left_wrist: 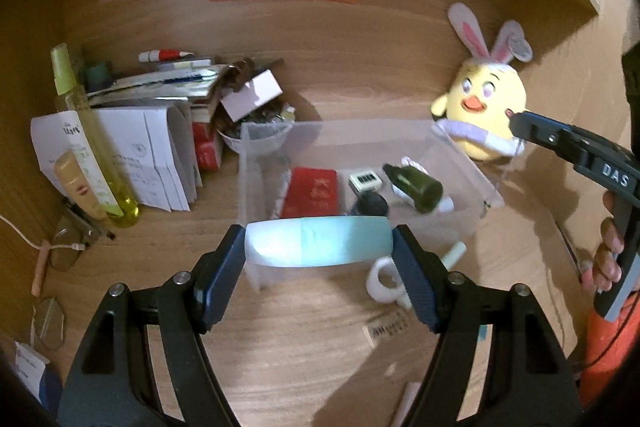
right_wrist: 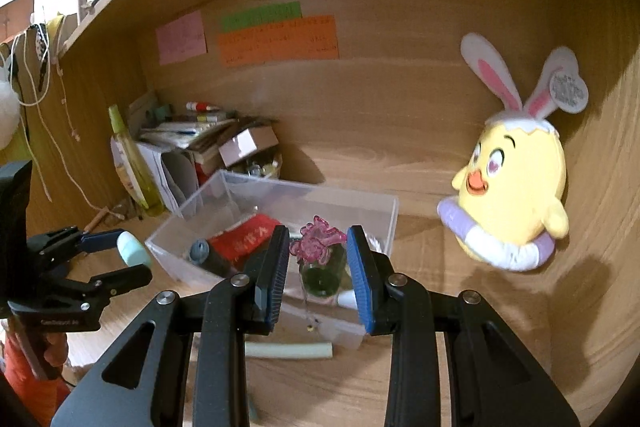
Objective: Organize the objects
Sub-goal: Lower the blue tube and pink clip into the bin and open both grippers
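Progress looks partial: clear plastic bin (left_wrist: 460, 163) at frame centre already holds a red booklet (left_wrist: 314, 192), a small white clock-like gadget (left_wrist: 363, 181), a dark green bottle (left_wrist: 416, 185) and a dark round item I can't identify. Left gripper (left_wrist: 318, 243) has its fingers clamped on a pale teal-and-white tube (left_wrist: 318, 242), held crosswise just over the bin's near wall, so by my read that drop is next. Right gripper (right_wrist: 318, 263) has its fingers spread; a pink ruffled trinket (right_wrist: 318, 239) and the green bottle show in the gap, but I can't tell contact, looks like nothing is gripped. Left outside on the desk (left_wrist: 304, 339): white ring-handled piece (left_wrist: 384, 283) and pale stick (right_wrist: 288, 350) just beside the bin's near wall, small printed label (left_wrist: 386, 327) lower centre, yellow chick plush (right_wrist: 516, 195) at right against the back panel, spray bottle (left_wrist: 86, 143) plus paper stack (left_wrist: 152, 151) at left, glasses (left_wrist: 64, 251) lower left. Edges: bin walls are see-through, easy to clip; shelf overhang upper right in the left wrist view caps lift height; alcove side walls close in both flanks. Open room: bare desk lower centre, and the bin's left compartment appears free. Two grippers converge on the same bin, so collision risk there in my judgement.
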`<state>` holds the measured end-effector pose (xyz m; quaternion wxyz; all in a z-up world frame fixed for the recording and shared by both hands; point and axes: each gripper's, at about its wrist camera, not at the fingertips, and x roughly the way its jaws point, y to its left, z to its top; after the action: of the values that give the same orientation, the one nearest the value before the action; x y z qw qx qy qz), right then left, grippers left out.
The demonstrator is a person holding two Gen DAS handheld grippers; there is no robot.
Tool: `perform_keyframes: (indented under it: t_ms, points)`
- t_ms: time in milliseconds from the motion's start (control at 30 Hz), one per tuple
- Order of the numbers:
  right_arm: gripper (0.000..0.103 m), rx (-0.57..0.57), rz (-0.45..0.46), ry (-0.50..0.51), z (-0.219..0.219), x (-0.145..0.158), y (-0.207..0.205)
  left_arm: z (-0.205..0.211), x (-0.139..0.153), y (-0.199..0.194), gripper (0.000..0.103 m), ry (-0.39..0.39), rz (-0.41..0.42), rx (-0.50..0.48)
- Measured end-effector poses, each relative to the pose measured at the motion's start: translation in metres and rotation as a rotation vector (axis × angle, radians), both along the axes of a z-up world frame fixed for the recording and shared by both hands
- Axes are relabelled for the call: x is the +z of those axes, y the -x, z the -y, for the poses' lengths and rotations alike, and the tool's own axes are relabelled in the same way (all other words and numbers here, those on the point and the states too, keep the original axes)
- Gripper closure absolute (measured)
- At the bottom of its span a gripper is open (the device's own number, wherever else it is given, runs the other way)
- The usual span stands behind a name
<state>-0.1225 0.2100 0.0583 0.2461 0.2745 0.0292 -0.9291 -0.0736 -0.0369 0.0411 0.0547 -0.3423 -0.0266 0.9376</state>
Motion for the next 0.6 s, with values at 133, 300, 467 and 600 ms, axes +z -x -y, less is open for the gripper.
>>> perform_keyframes:
  t_ms: [133, 300, 467, 600]
  points:
    - [0.076, -0.007, -0.009, 0.011, 0.002, 0.005, 0.008, 0.009, 0.003, 0.013, 0.03, -0.024, -0.004, 0.029]
    - [0.076, -0.018, 0.002, 0.015, 0.002, 0.003, 0.021, 0.012, 0.001, 0.028, 0.03, -0.02, 0.005, 0.051]
    - [0.076, -0.03, 0.029, 0.004, 0.004, -0.007, 0.032, 0.012, -0.009, 0.043, 0.03, -0.021, 0.033, 0.049]
    - [0.076, -0.032, 0.059, -0.019, 0.004, -0.019, 0.038, 0.012, -0.018, 0.054, 0.03, -0.036, 0.064, 0.043]
